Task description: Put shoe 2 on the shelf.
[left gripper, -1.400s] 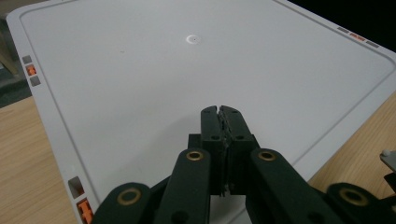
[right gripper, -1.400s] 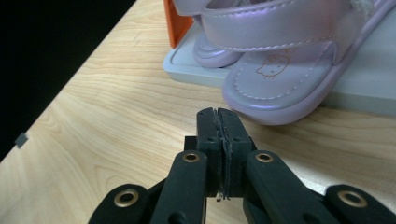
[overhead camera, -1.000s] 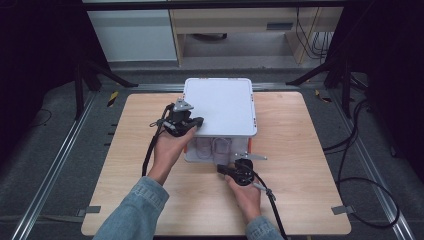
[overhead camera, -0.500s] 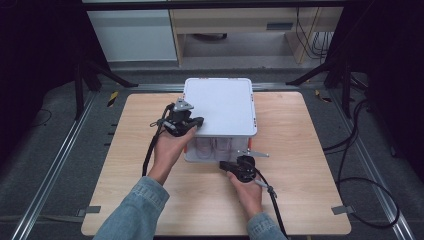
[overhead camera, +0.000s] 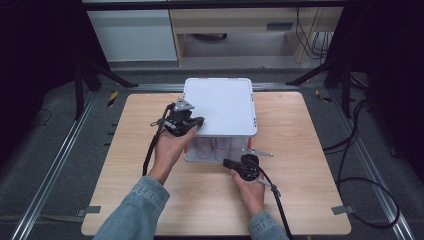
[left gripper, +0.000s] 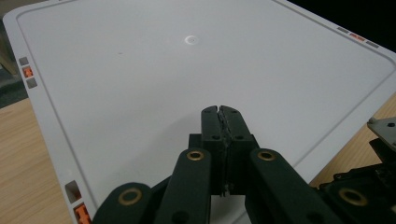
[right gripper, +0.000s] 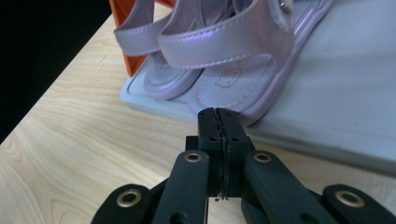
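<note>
A white storage box [overhead camera: 220, 107] stands mid-table under a flat white lid [left gripper: 140, 70]. My left gripper [overhead camera: 196, 121] rests over the lid's front left corner, its jaws shut with nothing between them [left gripper: 220, 110]. At the box's open front lies a pair of lilac strap sandals [right gripper: 219, 42] on a pale grey floor panel [right gripper: 336, 102]. My right gripper [overhead camera: 228, 162] is low on the table in front of the box, shut and empty, its tips [right gripper: 219, 112] just short of one sandal's toe.
The box sits on a light wooden table [overhead camera: 300, 190]. An orange flap [right gripper: 125, 46] stands beside the sandals. Orange latches [left gripper: 28, 72] sit along the lid's rim. A grey strip [overhead camera: 260, 151] juts out at the box's front right. Cables trail from both grippers.
The right gripper has shifted slightly to the right and closer to the box front. The left gripper has stayed on the lid.
</note>
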`<state>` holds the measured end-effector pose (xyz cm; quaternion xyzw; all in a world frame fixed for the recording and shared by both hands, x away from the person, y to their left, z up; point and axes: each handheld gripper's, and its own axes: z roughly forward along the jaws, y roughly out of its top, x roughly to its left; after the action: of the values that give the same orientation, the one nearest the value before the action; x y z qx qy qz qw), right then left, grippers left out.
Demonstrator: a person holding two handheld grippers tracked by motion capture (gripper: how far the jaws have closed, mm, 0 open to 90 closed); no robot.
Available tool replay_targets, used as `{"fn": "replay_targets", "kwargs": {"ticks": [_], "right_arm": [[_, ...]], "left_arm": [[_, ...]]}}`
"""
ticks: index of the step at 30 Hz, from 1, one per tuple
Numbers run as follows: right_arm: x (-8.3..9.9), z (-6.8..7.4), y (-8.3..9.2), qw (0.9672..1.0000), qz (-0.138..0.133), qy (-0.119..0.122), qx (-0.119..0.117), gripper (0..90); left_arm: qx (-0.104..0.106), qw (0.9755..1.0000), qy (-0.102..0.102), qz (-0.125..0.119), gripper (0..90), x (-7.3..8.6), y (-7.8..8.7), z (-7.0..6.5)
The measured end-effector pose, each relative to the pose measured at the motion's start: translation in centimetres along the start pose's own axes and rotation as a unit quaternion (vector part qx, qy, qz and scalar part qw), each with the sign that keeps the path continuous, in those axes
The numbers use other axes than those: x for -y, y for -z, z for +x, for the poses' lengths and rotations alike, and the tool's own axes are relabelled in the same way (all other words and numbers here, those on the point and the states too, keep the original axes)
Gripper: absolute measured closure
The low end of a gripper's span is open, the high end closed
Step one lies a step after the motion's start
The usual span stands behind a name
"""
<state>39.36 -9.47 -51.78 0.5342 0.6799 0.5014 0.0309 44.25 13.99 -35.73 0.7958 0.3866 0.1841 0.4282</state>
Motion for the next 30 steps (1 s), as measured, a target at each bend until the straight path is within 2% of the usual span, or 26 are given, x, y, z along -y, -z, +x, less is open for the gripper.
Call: {"fn": "replay_targets", "kwargs": {"ticks": [5,12,20,25,28,30], "right_arm": [[-0.7,-0.1,-0.5,1.0,0.001,0.0,0.007,89.9],[-1.3,-0.5,-1.0,0.9998,0.003,-0.013,0.013,90.0],[-1.7,-0.4,-1.1,0.9999,0.002,-0.002,0.016,87.5],[-2.0,0.1,-0.4,0.9997,-0.005,0.022,0.007,80.9],[-2.0,0.3,-0.2,0.9995,-0.007,0.032,0.005,76.9],[-2.1,0.5,0.1,0.9988,-0.008,0.047,0.003,71.4]], "left_arm": [[-0.001,1.0,-0.002,0.0,88.7,0.0,0.0,0.0],[-0.001,1.0,-0.003,0.0,88.9,0.0,0.0,-0.1],[0.001,1.0,-0.001,-0.001,88.6,0.0,0.1,0.0],[-0.005,0.9999,0.0,-0.012,79.0,0.2,0.2,-0.1],[-0.011,0.9998,0.0,-0.019,66.6,0.3,0.4,-0.2],[-0.022,0.9996,-0.004,-0.019,54.9,0.4,0.6,-0.3]]}}
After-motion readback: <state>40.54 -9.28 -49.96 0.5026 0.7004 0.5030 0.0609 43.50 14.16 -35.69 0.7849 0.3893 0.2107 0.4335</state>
